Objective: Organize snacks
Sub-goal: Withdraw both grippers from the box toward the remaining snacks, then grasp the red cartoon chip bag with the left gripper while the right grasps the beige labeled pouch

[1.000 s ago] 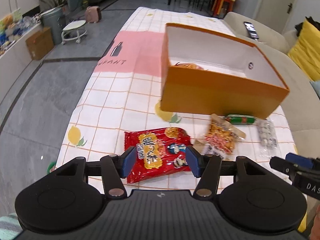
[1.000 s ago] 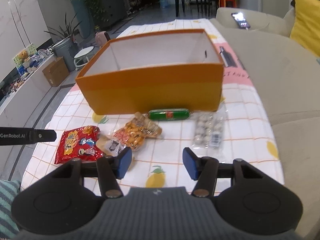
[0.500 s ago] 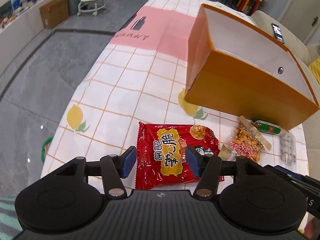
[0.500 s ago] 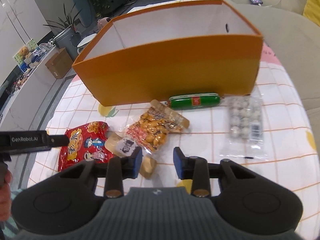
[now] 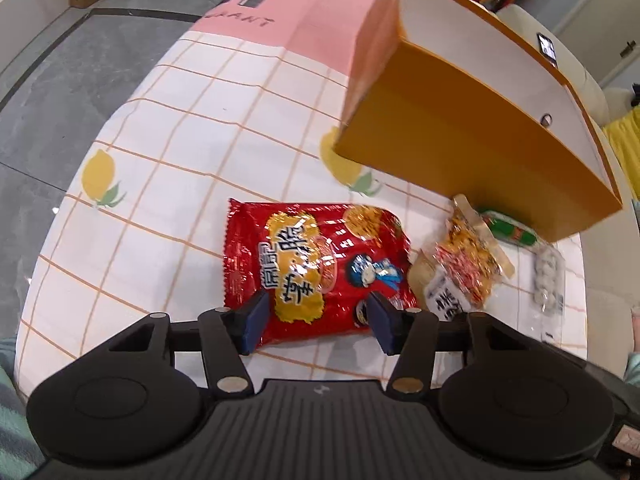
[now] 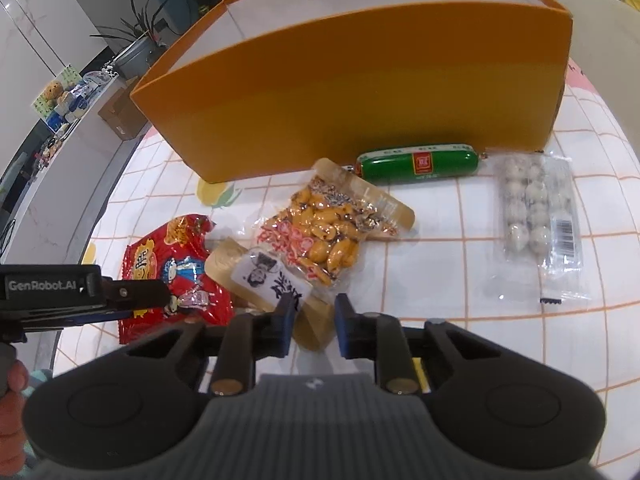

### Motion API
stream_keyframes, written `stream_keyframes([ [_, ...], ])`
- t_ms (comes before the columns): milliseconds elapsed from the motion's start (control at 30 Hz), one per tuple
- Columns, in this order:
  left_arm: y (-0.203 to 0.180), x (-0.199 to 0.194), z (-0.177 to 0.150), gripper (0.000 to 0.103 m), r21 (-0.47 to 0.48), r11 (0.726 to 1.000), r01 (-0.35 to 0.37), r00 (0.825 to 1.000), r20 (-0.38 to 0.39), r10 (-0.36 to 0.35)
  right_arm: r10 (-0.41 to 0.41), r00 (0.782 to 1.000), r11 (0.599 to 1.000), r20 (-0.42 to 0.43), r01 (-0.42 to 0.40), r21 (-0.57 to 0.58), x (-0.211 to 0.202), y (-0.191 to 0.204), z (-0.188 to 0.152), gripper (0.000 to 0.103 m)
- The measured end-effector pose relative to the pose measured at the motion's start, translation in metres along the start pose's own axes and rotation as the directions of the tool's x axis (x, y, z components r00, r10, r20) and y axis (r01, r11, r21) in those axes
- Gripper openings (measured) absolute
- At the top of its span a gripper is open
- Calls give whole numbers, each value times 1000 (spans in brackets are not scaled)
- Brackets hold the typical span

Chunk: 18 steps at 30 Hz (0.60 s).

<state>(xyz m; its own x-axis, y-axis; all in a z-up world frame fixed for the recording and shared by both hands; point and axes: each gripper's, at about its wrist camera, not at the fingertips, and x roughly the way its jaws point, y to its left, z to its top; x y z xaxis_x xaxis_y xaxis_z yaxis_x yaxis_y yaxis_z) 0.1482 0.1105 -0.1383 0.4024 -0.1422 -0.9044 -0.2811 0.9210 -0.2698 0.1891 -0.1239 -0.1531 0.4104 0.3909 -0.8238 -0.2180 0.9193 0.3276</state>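
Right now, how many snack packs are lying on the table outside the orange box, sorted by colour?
Red: 1, the red chip bag
Green: 1, the green sausage
Tan: 1, the tan pouch
Clear: 2, the peanut pack and the pack of white balls
Total: 5

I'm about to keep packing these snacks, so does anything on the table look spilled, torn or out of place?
Nothing looks spilled or torn. The only untidy spot: the peanut pack lies askew, overlapping the tan pouch, which in turn overlaps the red chip bag. The green sausage and white-ball pack lie flat by the orange box.
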Motion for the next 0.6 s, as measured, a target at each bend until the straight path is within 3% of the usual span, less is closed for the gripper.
stream_keyframes([
  [100,-5,-2,-5,61,-5,1000,23,999,-30,-23,-18,1000,1000,13,18,-2,-4,-4,0,4],
  [267,-17,-3,-16,53,-11,993,115,988,-98,-116,-48,998,999,34,48,-5,-16,-13,-1,0],
  [367,-30,-1,-23,52,30,990,135,984,-122,-130,-69,997,997,41,70,-19,-24,-16,-3,0],
  [533,-43,-13,-24,53,124,984,128,989,-91,-117,-80,996,994,47,83,-66,-40,-19,-8,0],
  [600,-47,-20,-20,64,176,979,107,993,-61,-98,-86,995,991,44,90,-95,-44,-19,-11,0],
])
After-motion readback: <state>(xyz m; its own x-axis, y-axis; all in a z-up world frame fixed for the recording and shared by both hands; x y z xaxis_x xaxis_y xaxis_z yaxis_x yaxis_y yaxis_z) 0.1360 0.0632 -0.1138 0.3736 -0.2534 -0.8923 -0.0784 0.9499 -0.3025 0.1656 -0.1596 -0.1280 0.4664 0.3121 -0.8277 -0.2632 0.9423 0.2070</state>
